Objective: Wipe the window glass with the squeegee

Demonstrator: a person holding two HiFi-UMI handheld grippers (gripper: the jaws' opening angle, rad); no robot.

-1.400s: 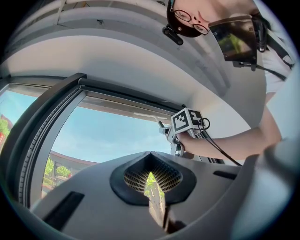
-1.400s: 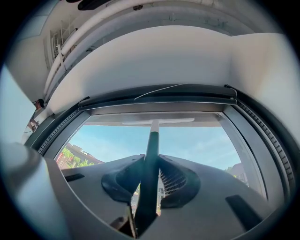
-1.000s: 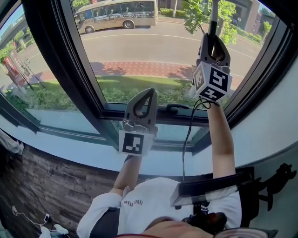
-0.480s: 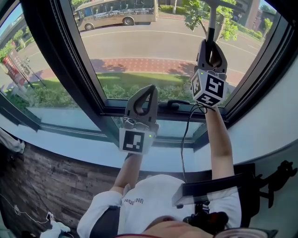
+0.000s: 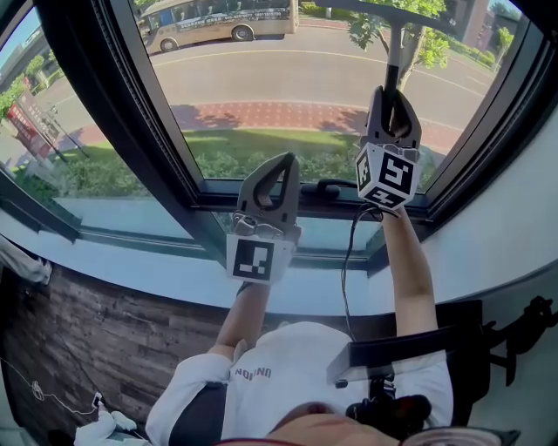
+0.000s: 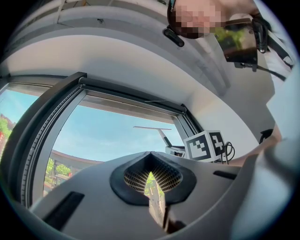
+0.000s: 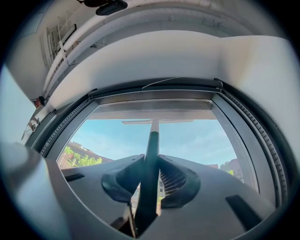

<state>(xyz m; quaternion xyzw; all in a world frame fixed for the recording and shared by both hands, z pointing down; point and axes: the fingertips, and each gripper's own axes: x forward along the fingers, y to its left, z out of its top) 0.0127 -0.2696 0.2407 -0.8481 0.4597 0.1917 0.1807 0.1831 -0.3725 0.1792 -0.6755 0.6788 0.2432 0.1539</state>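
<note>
Between jaws, right hand-held gripper: squeegee handle; blade high at glass.

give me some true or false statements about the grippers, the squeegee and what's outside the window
1. The right gripper is shut on the squeegee handle. True.
2. The left gripper holds a cloth. False: it is shut with nothing between its jaws.
3. In the head view, the squeegee reaches higher up the window glass than the left gripper does. True.
4. No vehicle shows on the road outside. False: a bus is on it, at the upper left.
</note>
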